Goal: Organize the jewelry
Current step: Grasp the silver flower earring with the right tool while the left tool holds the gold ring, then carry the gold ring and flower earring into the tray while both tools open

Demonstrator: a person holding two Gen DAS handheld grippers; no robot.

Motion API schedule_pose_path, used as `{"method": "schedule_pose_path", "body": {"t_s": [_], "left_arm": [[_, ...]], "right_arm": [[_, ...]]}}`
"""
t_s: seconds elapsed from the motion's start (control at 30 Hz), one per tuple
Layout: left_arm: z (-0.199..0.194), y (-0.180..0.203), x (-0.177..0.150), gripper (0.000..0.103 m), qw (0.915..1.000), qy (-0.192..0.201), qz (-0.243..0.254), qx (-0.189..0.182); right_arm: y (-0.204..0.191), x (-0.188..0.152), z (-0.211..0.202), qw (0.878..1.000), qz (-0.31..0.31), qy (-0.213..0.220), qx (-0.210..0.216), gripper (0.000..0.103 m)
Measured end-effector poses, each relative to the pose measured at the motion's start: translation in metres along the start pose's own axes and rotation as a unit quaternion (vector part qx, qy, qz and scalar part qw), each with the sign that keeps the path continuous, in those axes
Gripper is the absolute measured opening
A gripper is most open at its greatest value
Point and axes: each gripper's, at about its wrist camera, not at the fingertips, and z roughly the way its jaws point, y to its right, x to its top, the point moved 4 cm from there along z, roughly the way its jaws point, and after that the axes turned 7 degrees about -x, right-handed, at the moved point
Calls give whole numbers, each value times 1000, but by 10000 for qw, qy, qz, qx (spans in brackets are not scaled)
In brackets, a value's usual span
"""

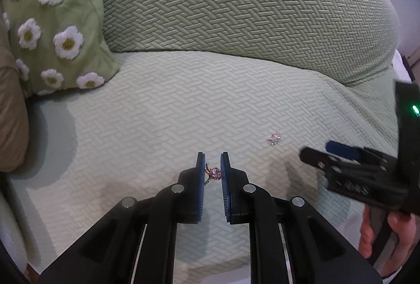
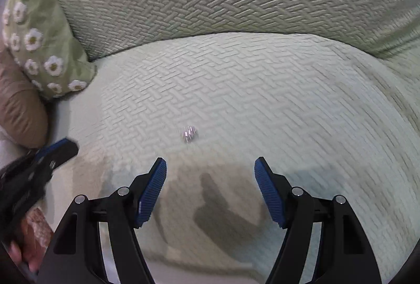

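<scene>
My left gripper (image 1: 212, 165) is shut on a ring with a pink stone (image 1: 215, 173), held between its blue pads just above the pale green sofa seat (image 1: 157, 113). A second small pink sparkly jewel (image 1: 274, 138) lies on the seat to its right. In the right wrist view that jewel (image 2: 189, 133) lies ahead of my right gripper (image 2: 210, 165), which is open and empty above the seat. The right gripper also shows at the right of the left wrist view (image 1: 325, 152). The left gripper shows at the left edge of the right wrist view (image 2: 63, 146).
A green cushion with white daisies (image 1: 55, 29) leans at the back left, next to a tan cushion (image 1: 10, 113). The sofa's textured backrest (image 1: 236, 0) rises behind the seat. The right wrist view is motion-blurred.
</scene>
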Motion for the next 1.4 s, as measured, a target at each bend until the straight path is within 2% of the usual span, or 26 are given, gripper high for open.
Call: {"method": "schedule_pose_path", "body": {"t_s": [0.17,0.23,0.3,0.33,0.43,0.47,0.67,0.8,0.93,1.07,1.23,1.33,1.4], "left_arm": [[9,0,-5,11,10000,-29,-36,-49],[9,-1,-4,11,10000,-30,-3,-1],[9,0,-4,11,10000,-47,13,-30],[9,-1,-4,11,10000,-51,13,-52],[8,-1,-5,11,10000,-43,8,-20],[8,-1,-5,11,10000,-43,-1,-29],[2,0,-6,11,10000,21,-18,-8],[-22,10,-10,11,9996,237,131,-1],[-65,29,-29,11,9979,556,319,-136],[-89,43,-69,11,9969,585,445,-295],[-82,62,-130,11,9954,150,651,-691],[-62,67,-164,11,9965,-108,768,-300],[-48,68,-177,11,9967,-263,729,-230]], "right_arm": [[-17,18,31,9997,24,-179,-184,69],[-24,19,41,9994,-40,-266,-225,65],[-30,20,48,9990,-141,-311,-285,50],[-32,20,51,9984,-194,-305,-434,48],[-34,19,51,9970,-323,-200,-677,32],[-33,19,51,9970,-324,-193,-680,23],[-26,16,41,9986,-253,-194,-423,21],[-23,4,-4,9990,-296,110,-302,21],[-25,-29,-73,9968,-518,587,-190,21],[-24,-79,-119,9932,-810,815,-162,21],[-13,-148,-121,9952,-762,619,45,21],[0,-178,-101,9977,-549,384,131,21],[-2,-194,-86,9983,-459,338,81,21]]}}
